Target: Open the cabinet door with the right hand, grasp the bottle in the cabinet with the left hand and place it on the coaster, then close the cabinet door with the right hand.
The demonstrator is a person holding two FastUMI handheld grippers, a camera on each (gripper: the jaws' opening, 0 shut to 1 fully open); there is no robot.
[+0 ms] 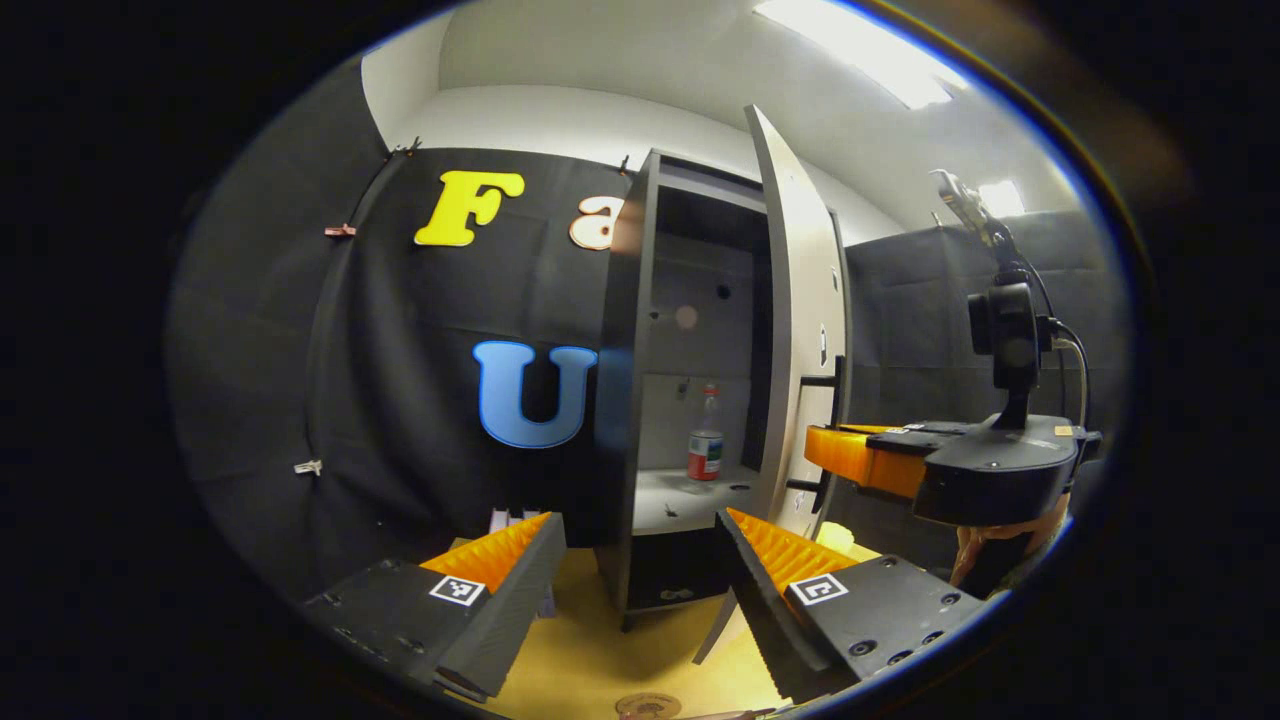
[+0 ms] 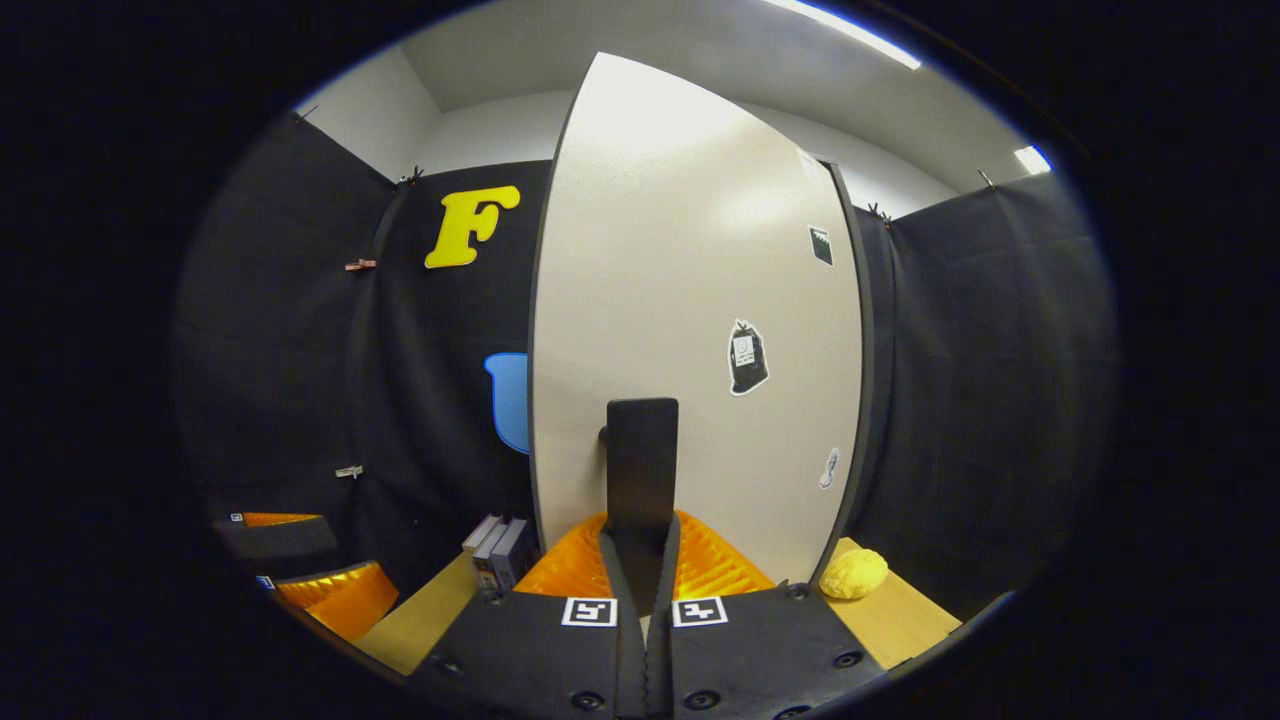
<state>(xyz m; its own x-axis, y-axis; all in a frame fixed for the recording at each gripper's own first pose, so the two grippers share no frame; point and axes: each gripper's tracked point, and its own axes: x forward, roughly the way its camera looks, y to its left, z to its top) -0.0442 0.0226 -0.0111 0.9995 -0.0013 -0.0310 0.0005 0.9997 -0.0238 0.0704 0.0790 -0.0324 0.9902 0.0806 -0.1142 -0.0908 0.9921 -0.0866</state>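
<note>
Because its fingers are clamped on the handle (image 2: 641, 470), the right gripper (image 2: 641, 560) holds the door (image 2: 690, 250) swung wide, baring the bottle (image 1: 705, 445) upright on the shelf (image 1: 690, 495). Spread apart, the left gripper (image 1: 635, 560) faces that opening, well short; the coaster (image 1: 648, 706) lies below it.

Upright red-labelled bottle (image 1: 705, 441) on the shelf of the cabinet (image 1: 640, 380), pale door (image 2: 690, 330) ajar.
</note>
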